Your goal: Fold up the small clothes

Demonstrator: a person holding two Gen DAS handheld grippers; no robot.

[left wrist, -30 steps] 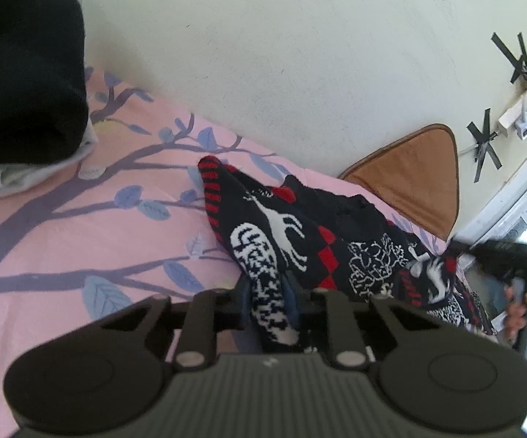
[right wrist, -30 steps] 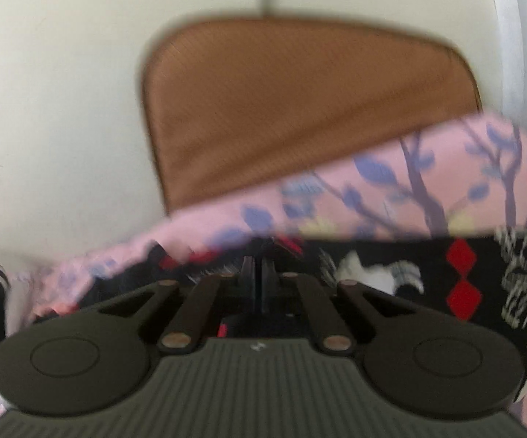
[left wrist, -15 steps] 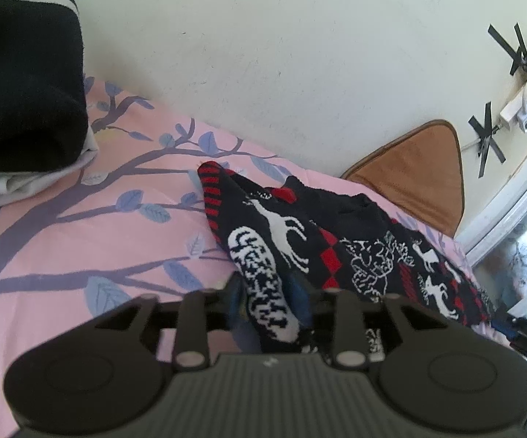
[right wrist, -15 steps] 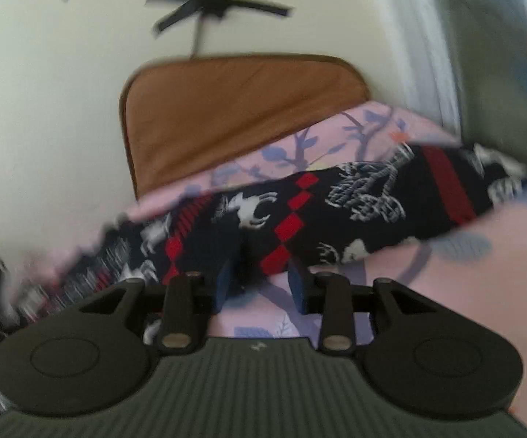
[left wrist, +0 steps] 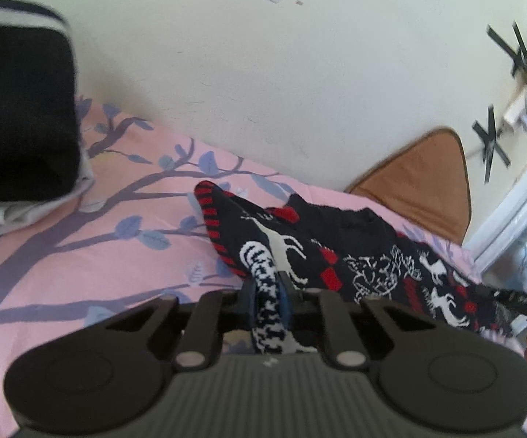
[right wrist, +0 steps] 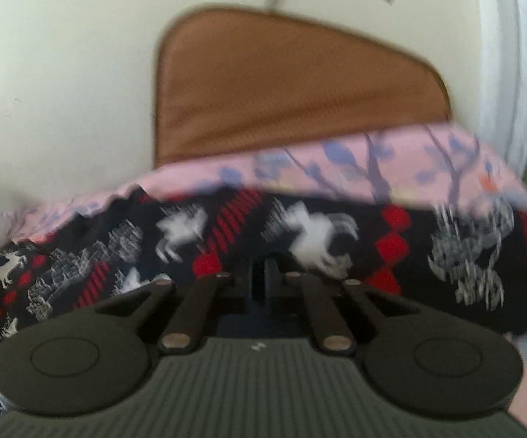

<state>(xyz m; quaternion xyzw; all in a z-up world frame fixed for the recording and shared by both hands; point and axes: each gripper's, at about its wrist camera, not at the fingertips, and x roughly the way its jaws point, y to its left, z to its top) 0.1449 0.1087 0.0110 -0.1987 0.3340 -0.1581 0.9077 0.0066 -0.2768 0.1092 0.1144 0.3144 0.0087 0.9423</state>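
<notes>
Lengthwise, the patterned sweater (left wrist: 354,255) runs left-right along the bedsheet (left wrist: 80,255); left tongs (left wrist: 267,292) and right tongs (right wrist: 265,277) each pinch its edge.

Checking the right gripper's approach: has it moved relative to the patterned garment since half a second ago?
Yes. The right gripper has come in against the patterned garment, fingers closed on it; the brown cushion behind looms larger.
</notes>
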